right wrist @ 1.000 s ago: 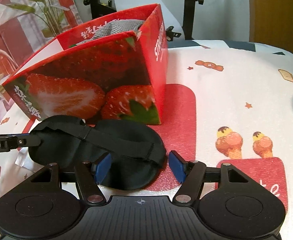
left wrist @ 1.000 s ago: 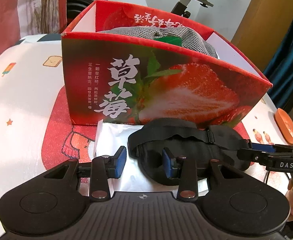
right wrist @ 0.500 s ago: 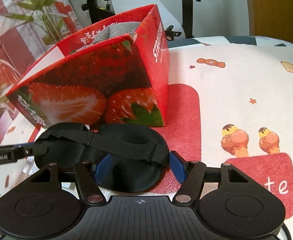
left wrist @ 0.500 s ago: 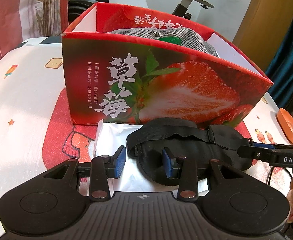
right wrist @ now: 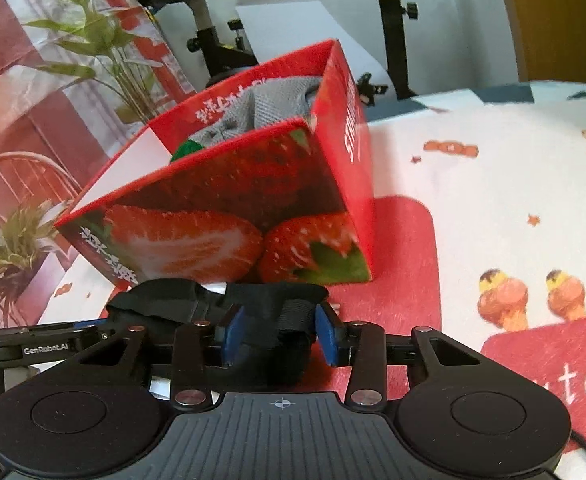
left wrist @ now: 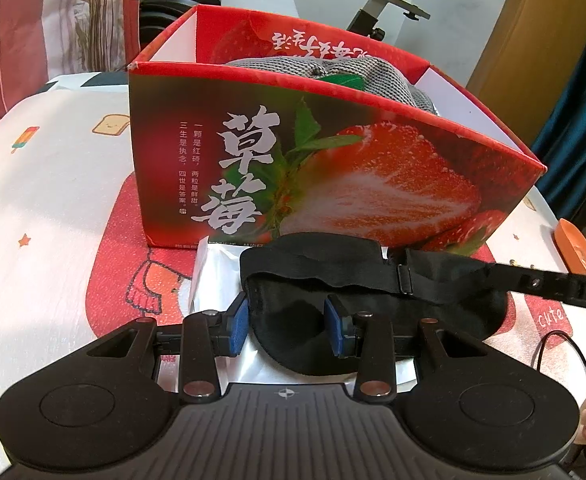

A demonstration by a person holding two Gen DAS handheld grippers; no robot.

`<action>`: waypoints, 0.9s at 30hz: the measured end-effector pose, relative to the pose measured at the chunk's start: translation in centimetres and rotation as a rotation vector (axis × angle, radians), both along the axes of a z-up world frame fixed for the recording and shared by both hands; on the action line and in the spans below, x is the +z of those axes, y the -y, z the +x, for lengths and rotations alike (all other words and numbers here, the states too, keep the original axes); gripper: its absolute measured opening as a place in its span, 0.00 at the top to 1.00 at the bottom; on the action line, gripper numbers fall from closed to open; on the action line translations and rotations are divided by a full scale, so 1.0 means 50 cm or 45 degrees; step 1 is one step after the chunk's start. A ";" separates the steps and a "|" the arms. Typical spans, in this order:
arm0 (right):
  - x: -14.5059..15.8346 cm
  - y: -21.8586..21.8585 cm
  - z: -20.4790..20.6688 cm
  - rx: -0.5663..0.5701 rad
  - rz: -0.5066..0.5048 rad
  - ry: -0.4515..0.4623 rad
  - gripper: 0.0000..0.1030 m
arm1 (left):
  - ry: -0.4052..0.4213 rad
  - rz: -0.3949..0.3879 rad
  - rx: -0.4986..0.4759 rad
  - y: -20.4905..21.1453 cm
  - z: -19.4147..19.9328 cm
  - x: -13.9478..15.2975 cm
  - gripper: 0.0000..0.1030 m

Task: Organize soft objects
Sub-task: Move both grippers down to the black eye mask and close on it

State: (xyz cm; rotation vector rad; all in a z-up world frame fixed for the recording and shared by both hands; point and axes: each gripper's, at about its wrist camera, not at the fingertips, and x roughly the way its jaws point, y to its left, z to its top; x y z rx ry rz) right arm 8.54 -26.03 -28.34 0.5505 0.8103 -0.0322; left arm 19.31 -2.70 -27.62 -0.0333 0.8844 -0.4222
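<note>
A black sleep mask (left wrist: 357, 292) with an elastic strap lies in front of a red strawberry box (left wrist: 333, 168). My left gripper (left wrist: 287, 326) straddles the mask's left end, its jaws partly closed around it. My right gripper (right wrist: 277, 334) is closed on the mask's (right wrist: 269, 320) right end, the fabric bunched between the blue pads. The mask looks lifted at that end. A grey knitted item (left wrist: 357, 74) with a green patch sits inside the box (right wrist: 253, 208); it also shows in the right wrist view (right wrist: 277, 108).
A white plastic packet (left wrist: 217, 280) lies under the mask. An orange dish (left wrist: 577, 248) sits at the table's right edge. The tablecloth (right wrist: 493, 200) is white with red patches. An exercise bike and plants stand behind the table.
My right gripper has narrowed onto the mask's right end and tilted up, bunching the fabric. The left gripper moved forward over the mask's left end.
</note>
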 end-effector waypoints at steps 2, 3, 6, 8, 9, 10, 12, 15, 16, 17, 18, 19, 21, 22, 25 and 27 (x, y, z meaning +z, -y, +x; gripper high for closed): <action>-0.008 0.000 0.001 -0.005 0.004 -0.012 0.64 | -0.001 -0.004 0.001 -0.002 0.000 0.000 0.61; -0.011 0.001 0.002 -0.008 0.010 -0.020 0.64 | -0.001 -0.004 0.001 -0.002 0.001 0.000 0.61; -0.024 0.004 0.006 -0.024 0.022 -0.041 0.63 | 0.002 0.000 -0.002 0.000 0.000 0.000 0.60; -0.030 0.003 0.010 -0.033 0.014 -0.055 0.63 | 0.004 0.006 -0.003 0.002 -0.001 0.000 0.60; -0.032 0.001 0.010 -0.032 0.003 -0.054 0.63 | 0.005 0.007 -0.004 0.002 -0.001 0.000 0.60; -0.033 -0.002 0.011 -0.030 -0.010 -0.057 0.63 | 0.005 0.007 -0.004 0.002 -0.001 0.000 0.60; -0.036 -0.010 0.016 -0.023 -0.039 -0.068 0.63 | 0.006 -0.003 -0.001 -0.001 -0.002 -0.001 0.60; -0.037 -0.025 0.020 0.005 -0.146 -0.076 0.64 | 0.009 0.003 -0.004 0.001 -0.002 -0.002 0.60; -0.036 -0.032 0.021 0.015 -0.185 -0.071 0.65 | 0.010 0.005 -0.004 0.001 -0.002 -0.002 0.60; -0.036 -0.036 0.021 0.024 -0.208 -0.068 0.67 | 0.011 0.005 -0.003 0.001 -0.002 -0.002 0.60; -0.038 -0.038 0.021 0.026 -0.221 -0.071 0.69 | 0.013 0.004 -0.002 0.001 -0.002 -0.002 0.60; -0.040 -0.039 0.021 0.023 -0.230 -0.079 0.74 | 0.014 0.002 0.000 0.001 -0.002 -0.002 0.60; -0.042 -0.036 0.019 0.010 -0.238 -0.080 0.80 | 0.017 -0.002 0.003 -0.001 -0.004 -0.003 0.60; -0.042 -0.033 0.017 0.006 -0.233 -0.077 0.83 | 0.017 -0.003 0.004 -0.001 -0.004 -0.003 0.60; -0.043 -0.028 0.012 -0.001 -0.221 -0.068 0.85 | 0.014 -0.004 0.005 -0.002 -0.004 -0.003 0.59; -0.044 -0.025 0.009 -0.006 -0.215 -0.064 0.85 | 0.005 -0.016 0.004 -0.006 -0.001 -0.001 0.57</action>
